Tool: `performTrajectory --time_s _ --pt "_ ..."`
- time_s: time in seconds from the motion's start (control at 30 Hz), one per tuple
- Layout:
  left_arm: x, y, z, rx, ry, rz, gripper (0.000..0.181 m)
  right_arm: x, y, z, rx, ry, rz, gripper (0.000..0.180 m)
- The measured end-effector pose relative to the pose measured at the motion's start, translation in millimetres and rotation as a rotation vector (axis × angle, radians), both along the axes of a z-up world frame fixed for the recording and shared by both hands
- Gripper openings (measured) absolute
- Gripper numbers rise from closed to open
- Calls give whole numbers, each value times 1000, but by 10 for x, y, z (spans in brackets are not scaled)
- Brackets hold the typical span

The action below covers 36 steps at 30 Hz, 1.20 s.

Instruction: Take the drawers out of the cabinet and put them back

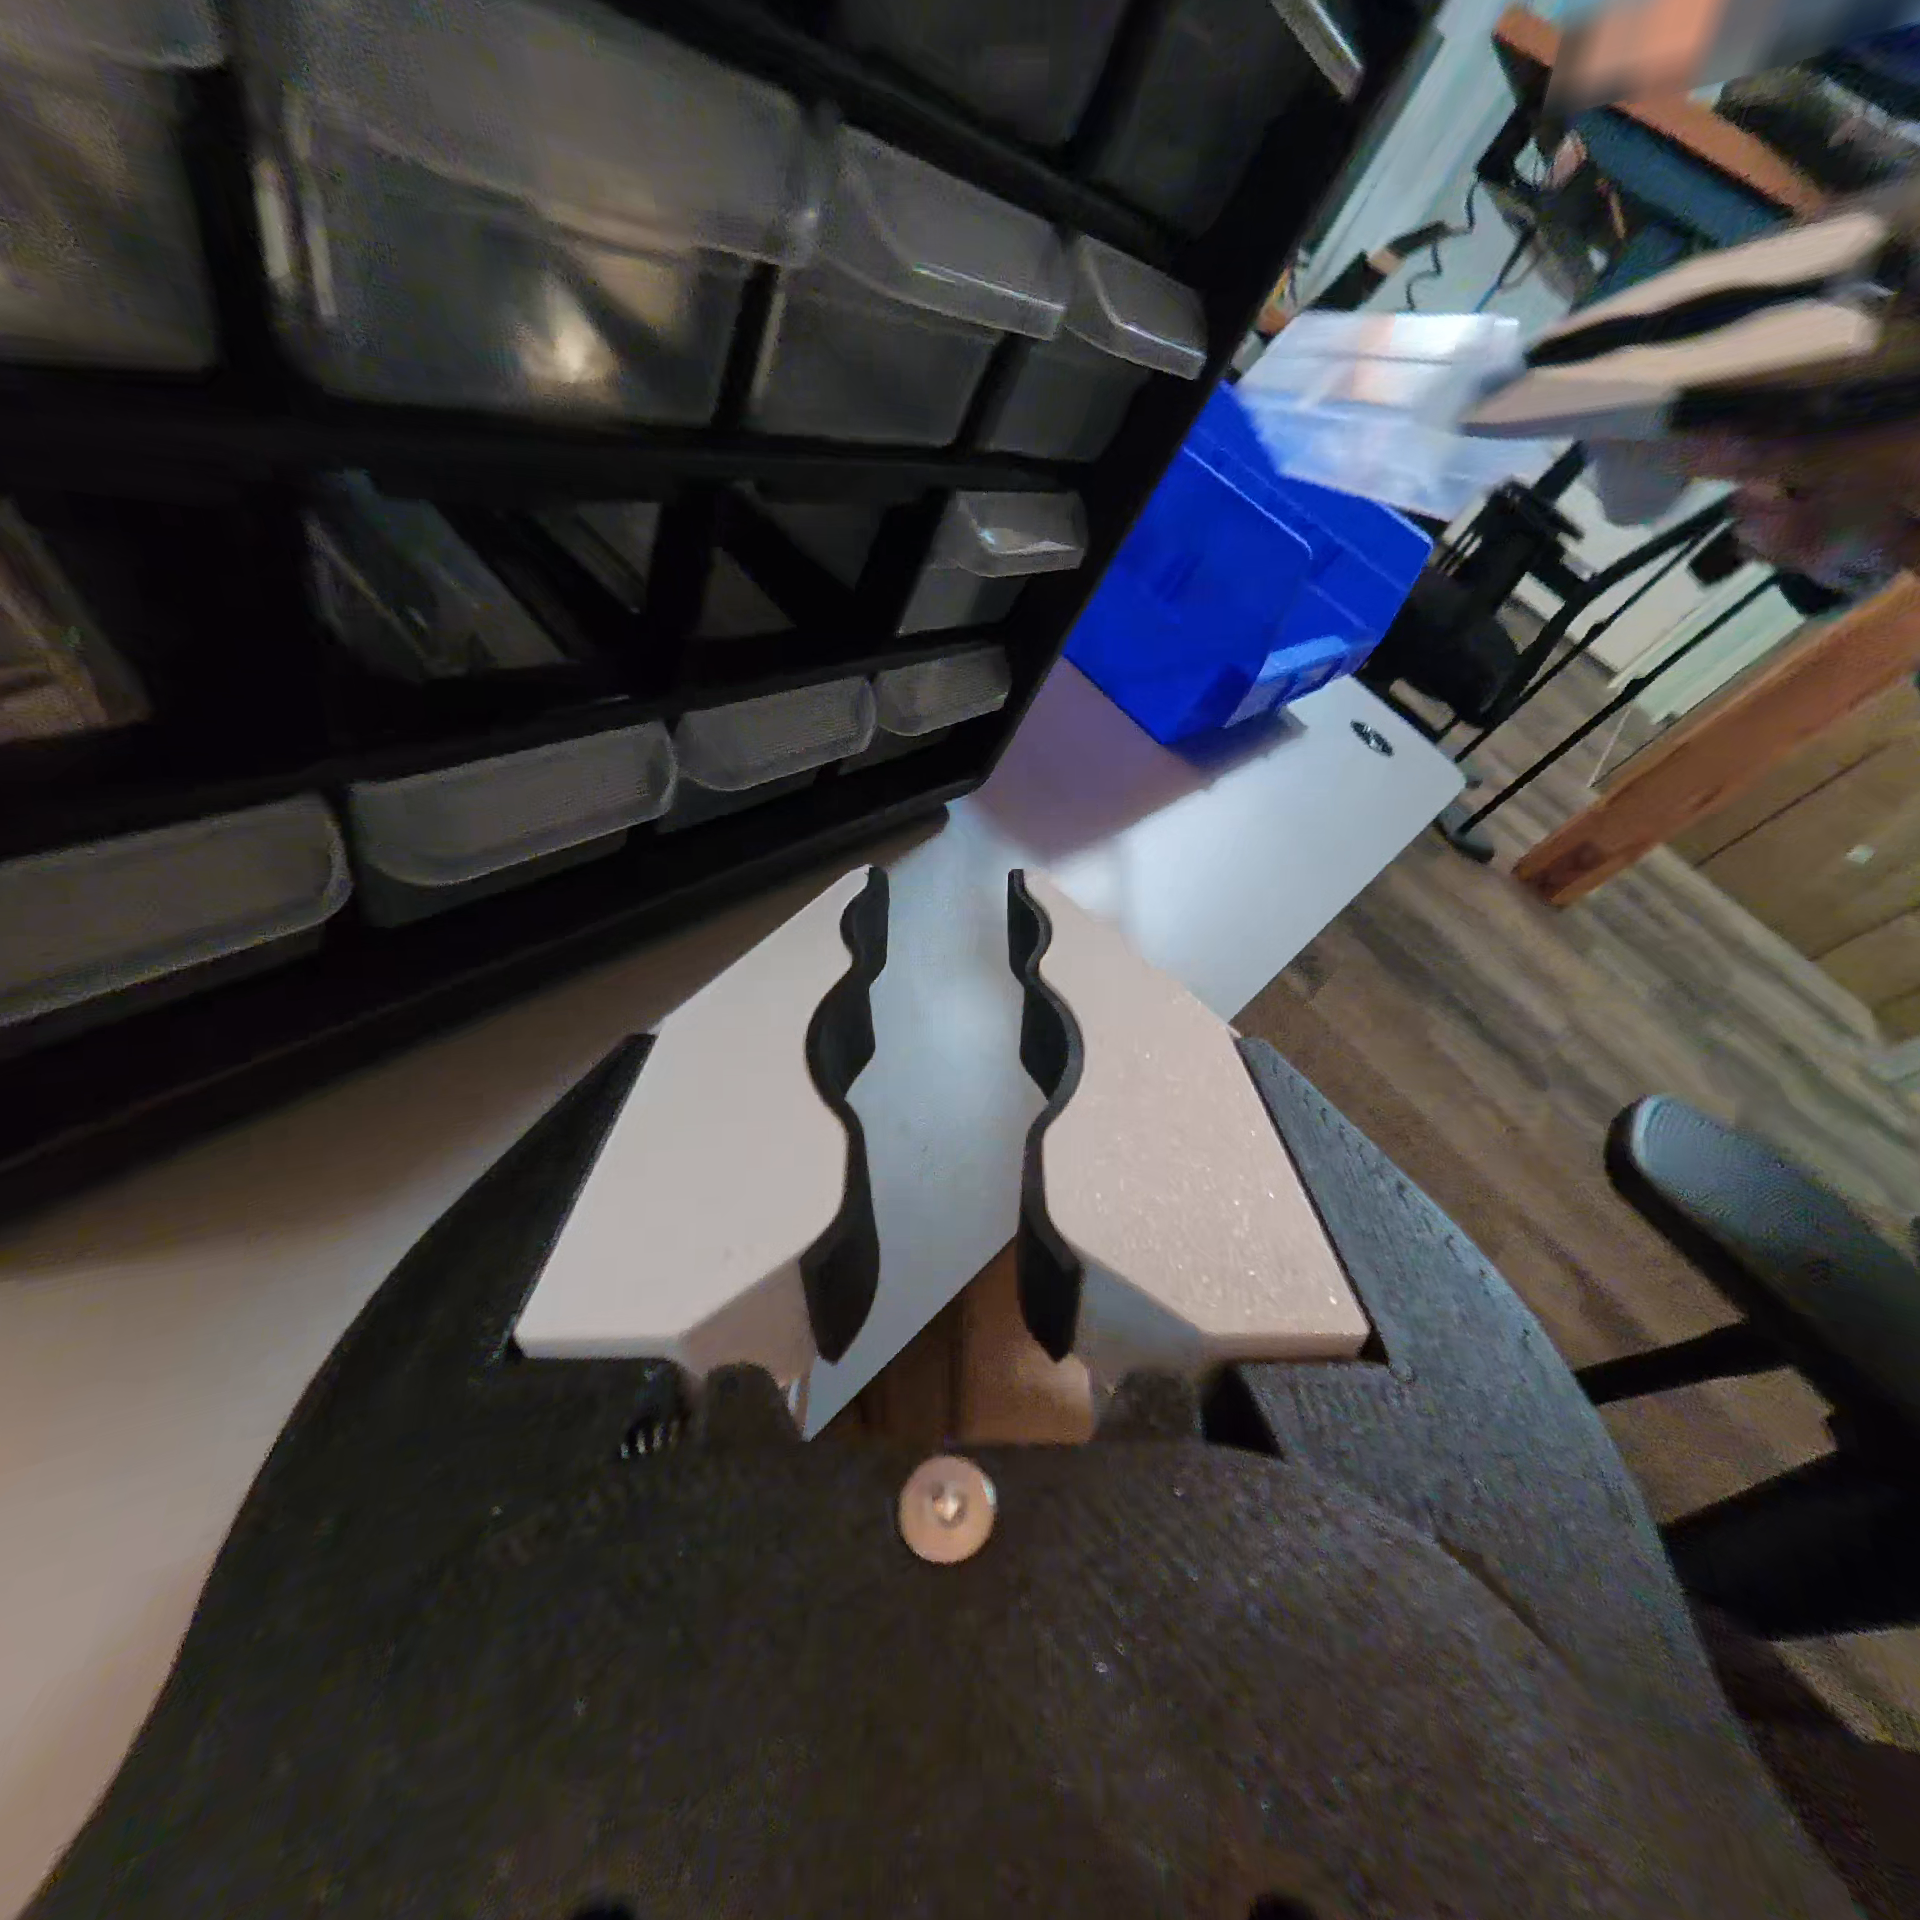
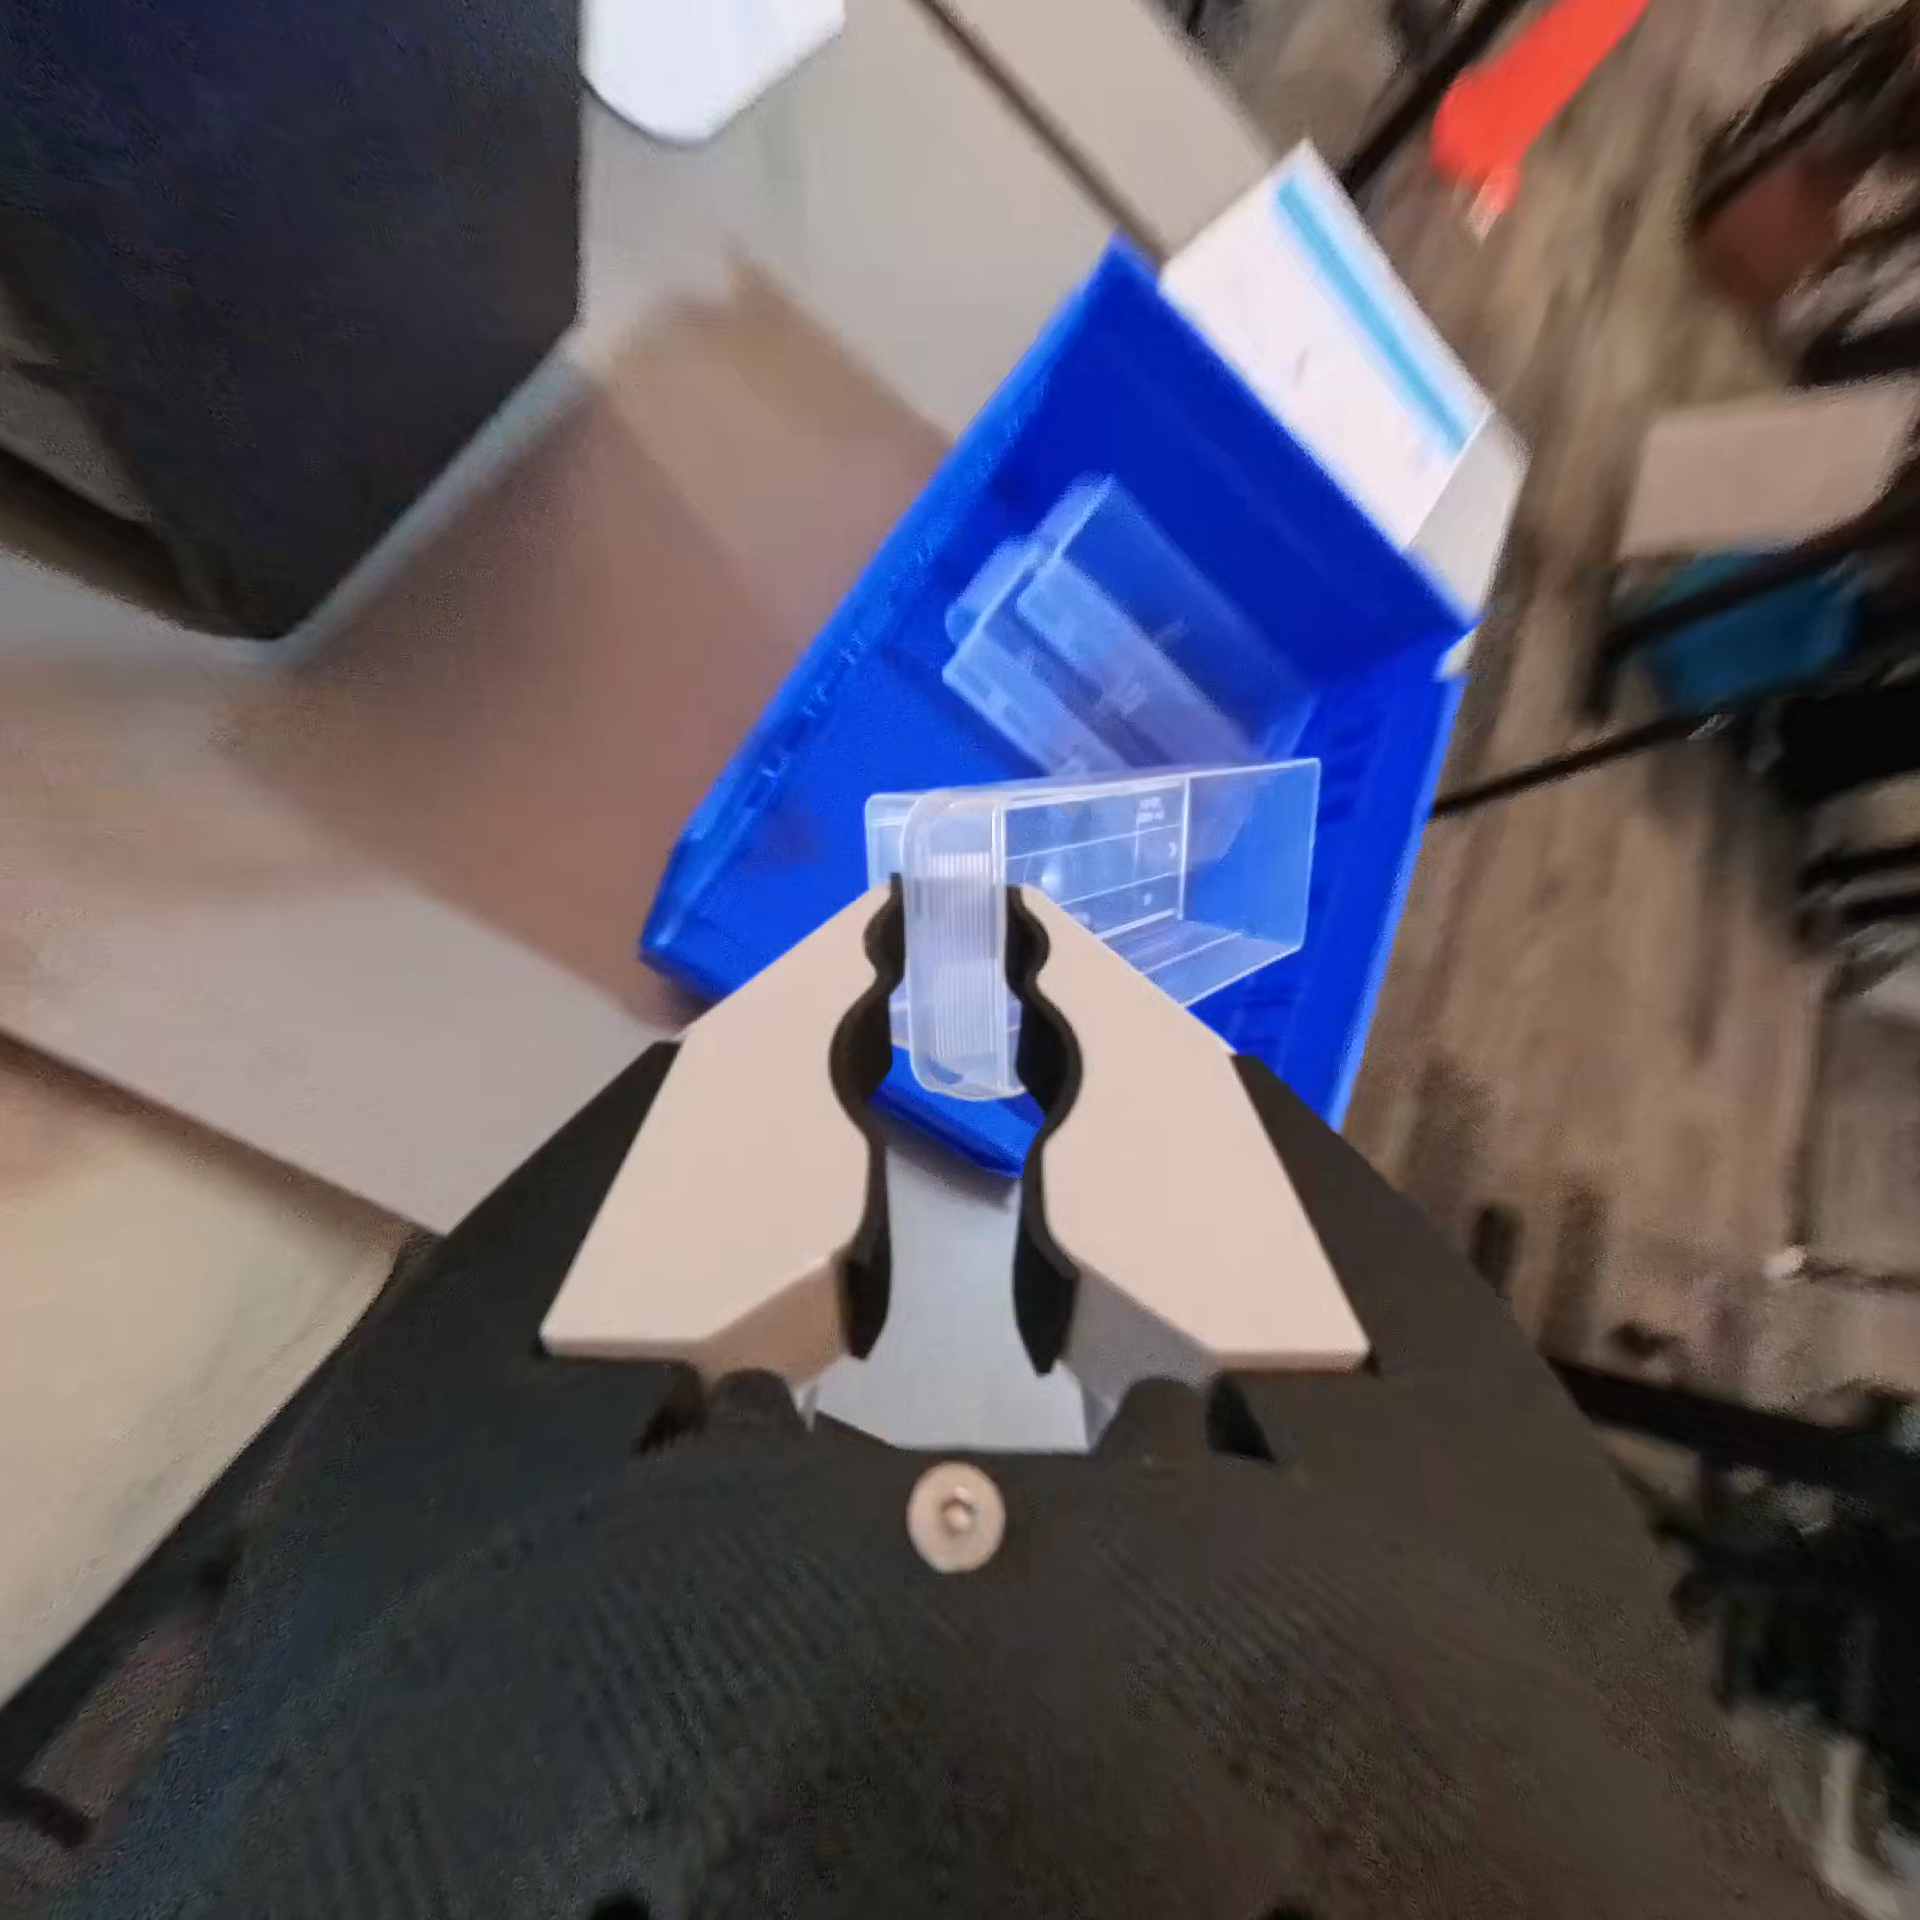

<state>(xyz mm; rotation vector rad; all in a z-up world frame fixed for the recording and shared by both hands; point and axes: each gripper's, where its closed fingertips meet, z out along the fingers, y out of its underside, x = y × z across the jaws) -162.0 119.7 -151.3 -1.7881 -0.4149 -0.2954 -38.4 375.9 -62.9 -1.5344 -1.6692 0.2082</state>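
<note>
- Pinching a clear drawer [image 2: 1101, 883] by its ribbed front pull, the right gripper [image 2: 954, 935] holds it above the blue bin [image 2: 831, 748].
- Another clear drawer [image 2: 1101, 634] lies inside that bin.
- The left gripper [image 1: 948, 914] hangs over the white table [image 1: 260, 1299], jaws slightly parted with nothing between them, beside the black cabinet [image 1: 1122, 582] with some empty slots.

Clear drawer [image 2: 1101, 873] tilted above blue bin [image 2: 1049, 436]; black cabinet [image 1: 582, 436] beside.
</note>
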Motion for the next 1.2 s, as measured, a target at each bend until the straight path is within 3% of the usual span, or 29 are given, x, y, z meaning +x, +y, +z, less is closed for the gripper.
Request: performTrajectory --time_s 0.2,0.43,0.63,0.8,1.0,1.2 --pt "93 29 16 19 84 -35 21 -311 592 -766 -176 -215 -202 18" --pt "67 31 -42 27 -27 -42 23 -853 731 -1067 -207 -257 -242 18" --pt "91 26 -29 24 44 -53 24 -951 835 -1252 -251 -268 -278 22" --pt "94 26 -63 15 48 -55 24 -854 891 -1059 -177 -217 -294 49" --pt "107 37 -105 2 46 -54 25 -655 761 -308 -19 72 -286 48" --pt "177 57 -168 -16 57 -61 25 -115 457 -183 196 140 -260 40"
